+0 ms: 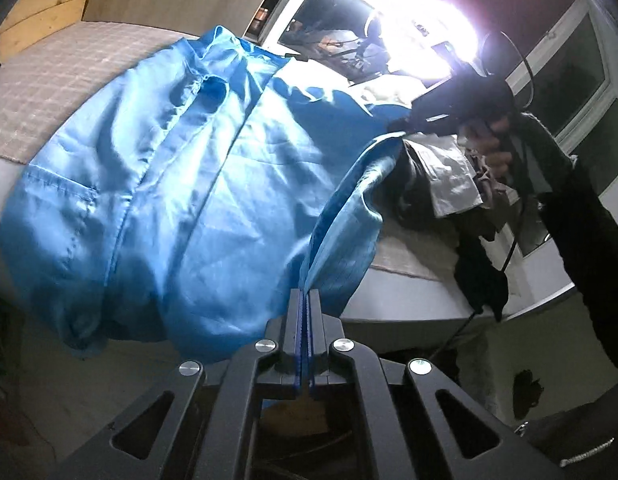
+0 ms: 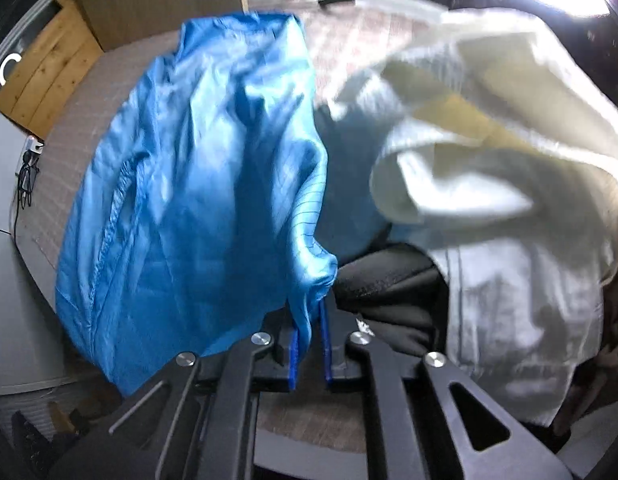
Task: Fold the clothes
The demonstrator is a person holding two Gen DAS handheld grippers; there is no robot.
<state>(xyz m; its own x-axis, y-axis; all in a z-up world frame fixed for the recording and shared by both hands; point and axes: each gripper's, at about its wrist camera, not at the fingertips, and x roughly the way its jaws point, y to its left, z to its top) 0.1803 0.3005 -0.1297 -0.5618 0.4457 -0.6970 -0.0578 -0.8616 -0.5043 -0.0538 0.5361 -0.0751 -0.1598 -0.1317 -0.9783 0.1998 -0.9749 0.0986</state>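
Blue satin-like garment [image 1: 157,184] is spread over the bed [image 1: 57,80], one edge clenched in the left hand-held gripper [image 1: 307,300] and a bunched fold pinched by the right hand-held gripper [image 2: 309,320]. Slippage from either thin grip is judged likely. Window glare and blur obscure the pale clothes pile [image 2: 489,160].

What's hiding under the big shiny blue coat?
Around the shiny blue coat you can see a checked beige bed cover, so the coat lies on that. Whatever sits directly beneath it is covered and cannot be seen.
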